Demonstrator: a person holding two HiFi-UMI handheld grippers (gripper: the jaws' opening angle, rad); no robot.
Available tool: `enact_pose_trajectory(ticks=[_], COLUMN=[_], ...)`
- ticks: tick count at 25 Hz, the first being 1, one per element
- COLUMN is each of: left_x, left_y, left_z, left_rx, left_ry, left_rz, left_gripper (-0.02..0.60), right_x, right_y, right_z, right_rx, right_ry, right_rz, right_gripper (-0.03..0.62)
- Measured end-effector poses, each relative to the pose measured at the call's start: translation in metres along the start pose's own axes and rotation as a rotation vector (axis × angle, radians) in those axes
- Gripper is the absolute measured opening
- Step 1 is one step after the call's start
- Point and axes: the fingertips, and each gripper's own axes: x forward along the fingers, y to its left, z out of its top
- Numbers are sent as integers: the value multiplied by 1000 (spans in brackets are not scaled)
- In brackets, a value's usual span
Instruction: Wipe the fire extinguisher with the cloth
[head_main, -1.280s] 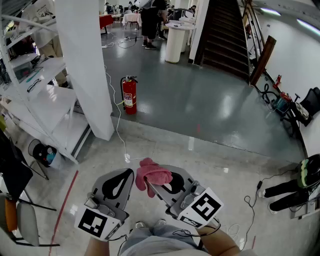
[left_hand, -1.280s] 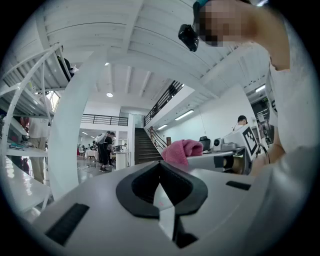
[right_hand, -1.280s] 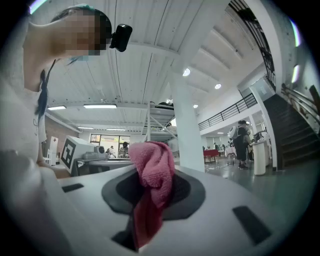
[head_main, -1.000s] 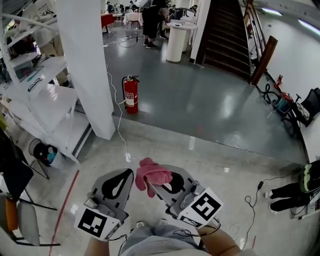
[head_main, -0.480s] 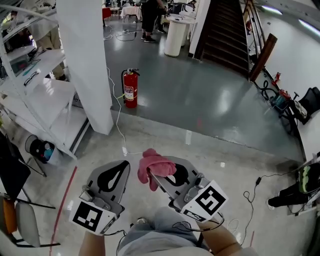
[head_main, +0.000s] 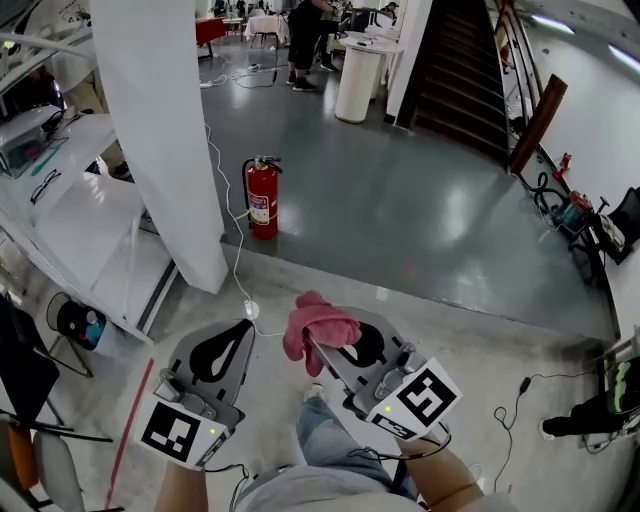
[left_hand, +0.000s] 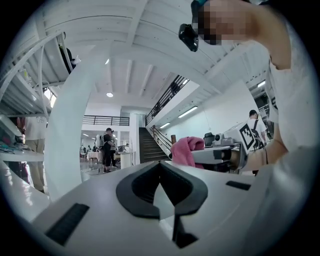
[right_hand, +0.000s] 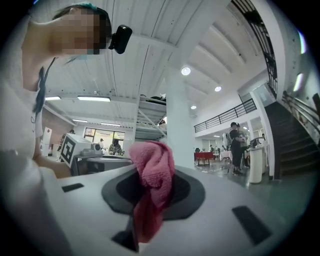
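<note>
A red fire extinguisher (head_main: 263, 198) stands upright on the dark floor beside a white pillar (head_main: 160, 130), well ahead of both grippers. My right gripper (head_main: 322, 338) is shut on a pink cloth (head_main: 316, 325), which bunches above its jaws; the cloth (right_hand: 156, 177) fills the middle of the right gripper view. My left gripper (head_main: 235, 335) is held beside it at the left, shut with nothing in it. In the left gripper view the left gripper (left_hand: 161, 181) points up and the pink cloth (left_hand: 186, 150) shows at the right. The extinguisher is not in either gripper view.
White shelving (head_main: 70, 200) runs along the left. A white cable (head_main: 232, 250) trails across the floor past the pillar. A dark staircase (head_main: 460, 70) rises at the back right, and a white round stand (head_main: 356, 80) with people near it stands at the back. Cables and gear (head_main: 585, 215) lie at the right.
I have stepped forward: the pillar and the extinguisher sit lower and nearer in the head view. Both grippers keep their pose, with the cloth still held.
</note>
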Motion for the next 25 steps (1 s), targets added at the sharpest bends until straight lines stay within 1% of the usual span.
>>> enact_pose_trajectory(ticks=[6, 10, 13, 17, 21, 25], left_x=[94, 142, 166, 191, 222, 255], left_y=[60, 87, 112, 158, 212, 273], left_z=[9, 7, 3, -9, -29, -47], left_rx=[15, 19, 10, 1, -11, -16], left_ry=[-10, -7, 4, 6, 17, 35], left_rz=[38, 49, 51, 46, 6, -74], left_gripper=[8, 8, 8, 8, 8, 8], right_x=[58, 88, 113, 155, 204, 262], right_y=[-100, -153, -179, -204, -238, -274], right_z=[14, 14, 8, -9, -25, -41], right_rx=[-30, -25, -9, 2, 11, 1], right_ry=[-17, -31, -31, -11, 2, 25], right_rz=[50, 54, 57, 52, 3, -75], right_gripper=[84, 84, 84, 84, 84, 84])
